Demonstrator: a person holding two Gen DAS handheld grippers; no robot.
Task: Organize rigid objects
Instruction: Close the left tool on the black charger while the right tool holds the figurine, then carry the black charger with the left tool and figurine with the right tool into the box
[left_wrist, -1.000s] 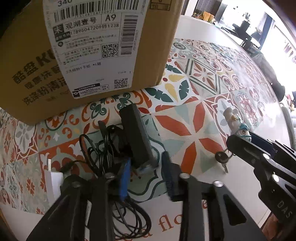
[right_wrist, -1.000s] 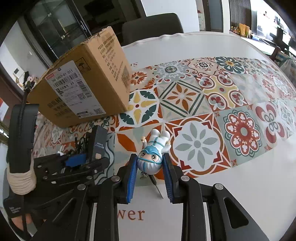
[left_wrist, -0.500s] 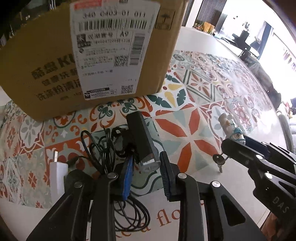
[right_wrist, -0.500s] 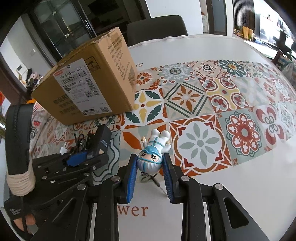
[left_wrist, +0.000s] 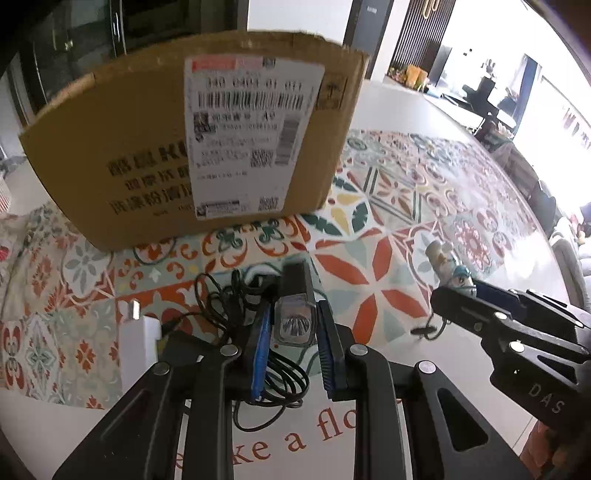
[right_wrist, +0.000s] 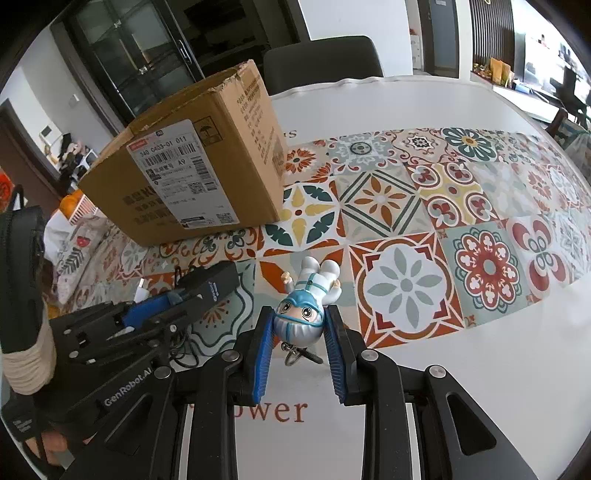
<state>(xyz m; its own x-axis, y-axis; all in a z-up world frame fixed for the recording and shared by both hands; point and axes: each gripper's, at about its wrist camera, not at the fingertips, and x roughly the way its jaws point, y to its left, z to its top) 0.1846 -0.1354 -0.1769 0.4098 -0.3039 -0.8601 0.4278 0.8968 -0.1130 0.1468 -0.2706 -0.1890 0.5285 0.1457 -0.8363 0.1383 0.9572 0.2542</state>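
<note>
My left gripper (left_wrist: 293, 334) is shut on a black flashlight (left_wrist: 295, 302), lens toward the camera, held above the table; it also shows in the right wrist view (right_wrist: 210, 288). My right gripper (right_wrist: 299, 338) is shut on the head of a small white and blue figurine (right_wrist: 306, 299) with a key ring (right_wrist: 295, 356) hanging under it. The figurine also shows at the right in the left wrist view (left_wrist: 448, 267). A brown cardboard box (left_wrist: 199, 133) with a white shipping label stands behind, its open top seen in the right wrist view (right_wrist: 195, 158).
A tangle of black cable (left_wrist: 236, 306) and a white charger plug (left_wrist: 138, 343) lie under the left gripper. The table carries a patterned tile cloth (right_wrist: 406, 229). A dark chair (right_wrist: 321, 61) stands at the far edge.
Both grippers have risen with their objects; the flashlight has come up off the cable and turned lens-on to the camera. The box top has come into view.
</note>
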